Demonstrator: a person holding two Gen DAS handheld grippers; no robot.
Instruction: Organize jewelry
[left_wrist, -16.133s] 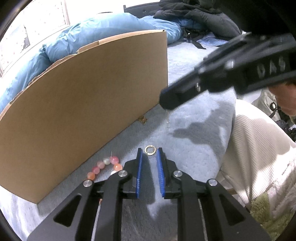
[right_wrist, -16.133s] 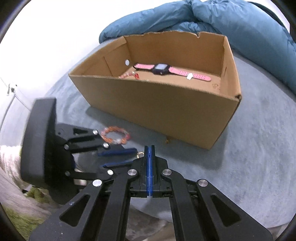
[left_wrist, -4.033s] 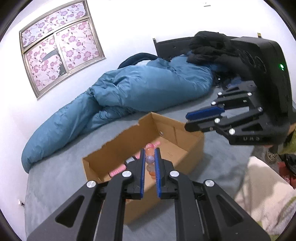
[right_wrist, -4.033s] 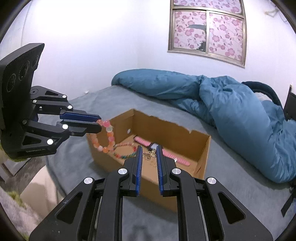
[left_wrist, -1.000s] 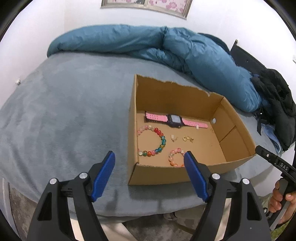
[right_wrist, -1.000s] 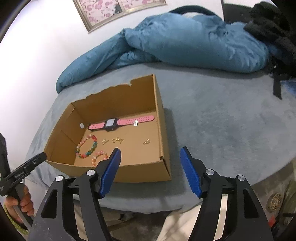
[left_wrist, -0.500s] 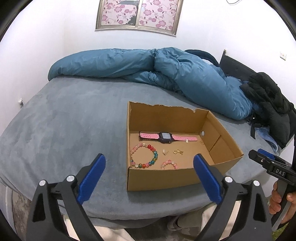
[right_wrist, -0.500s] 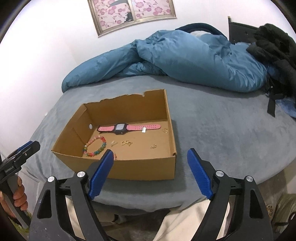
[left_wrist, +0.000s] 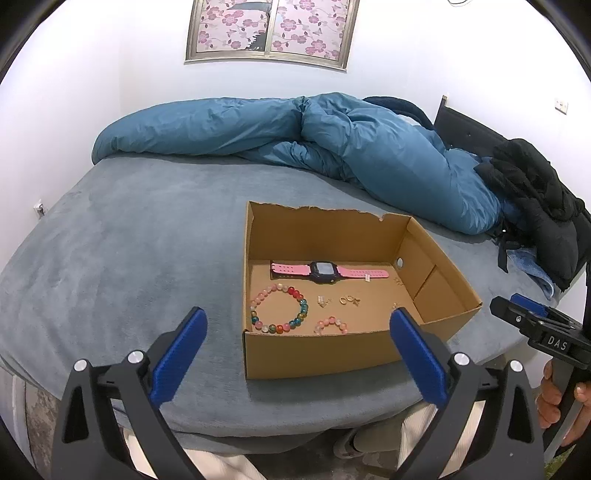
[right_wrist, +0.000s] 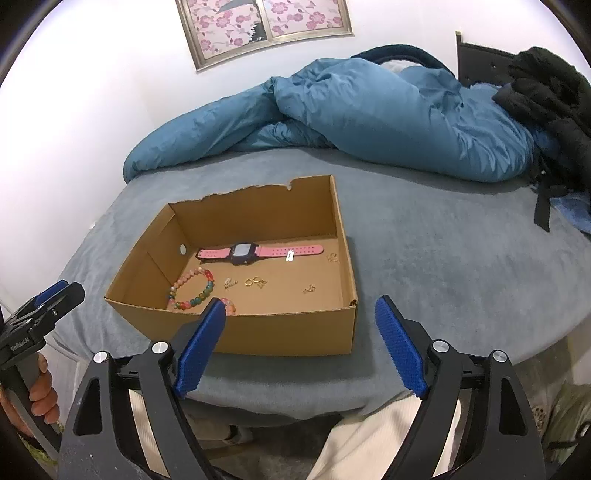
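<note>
An open cardboard box (left_wrist: 314, 354) sits on the grey bed. Inside it lie a pink watch (left_wrist: 323, 271), a multicoloured bead bracelet (left_wrist: 279, 308), a small pink bead bracelet (left_wrist: 331, 324) and small gold pieces (left_wrist: 349, 301). My left gripper (left_wrist: 297, 314) hovers in front of the box, its jaws opening wide with nothing between them. My right gripper (right_wrist: 300, 303) also hangs before the box (right_wrist: 288, 332), jaws opening and empty. The right wrist view shows the watch (right_wrist: 242, 254) and the bead bracelet (right_wrist: 192, 290).
A rumpled blue duvet (left_wrist: 332, 140) lies along the back of the bed, with black clothing (left_wrist: 535, 192) at the far right. The bed's front edge runs just below the box. A person's light trousers (right_wrist: 369, 435) show under the grippers.
Both grippers have drawn back and up from the box, which now looks smaller. Both pairs of jaws have spread wider. The jewelry in the box has not moved.
</note>
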